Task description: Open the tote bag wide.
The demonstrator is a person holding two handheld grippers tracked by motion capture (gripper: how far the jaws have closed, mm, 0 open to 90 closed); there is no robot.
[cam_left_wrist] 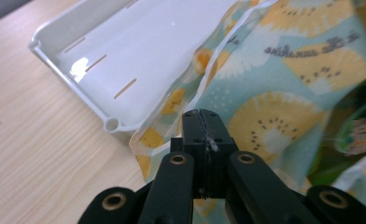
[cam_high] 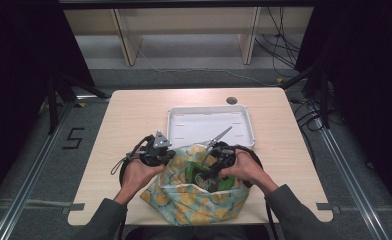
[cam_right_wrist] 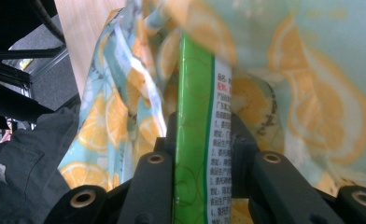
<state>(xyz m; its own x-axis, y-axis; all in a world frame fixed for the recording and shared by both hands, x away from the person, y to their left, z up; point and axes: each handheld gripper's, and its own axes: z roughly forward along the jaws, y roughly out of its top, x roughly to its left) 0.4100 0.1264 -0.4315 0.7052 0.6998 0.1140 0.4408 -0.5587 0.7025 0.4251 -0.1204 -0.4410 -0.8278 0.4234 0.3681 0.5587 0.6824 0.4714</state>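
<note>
A cloth bag [cam_high: 199,200] printed with lemon and kiwi slices lies open at the table's near edge. My left gripper [cam_high: 170,156] sits at the bag's left rim. In the left gripper view its jaws [cam_left_wrist: 202,119] are pressed together against the bag's [cam_left_wrist: 274,93] hem; I cannot tell whether cloth is pinched. My right gripper [cam_high: 211,172] reaches into the bag's mouth. It [cam_right_wrist: 202,128] is shut on a flat green packet [cam_right_wrist: 195,116] with white printed text, with the bag's fabric [cam_right_wrist: 312,70] all around it. The packet [cam_high: 196,172] shows as green inside the opening.
A white plastic tray [cam_high: 209,125] stands just beyond the bag at the table's middle, its near rim [cam_left_wrist: 111,123] partly under the cloth. A round cable hole [cam_high: 231,100] is at the far edge. Bare wood lies left and right of the bag.
</note>
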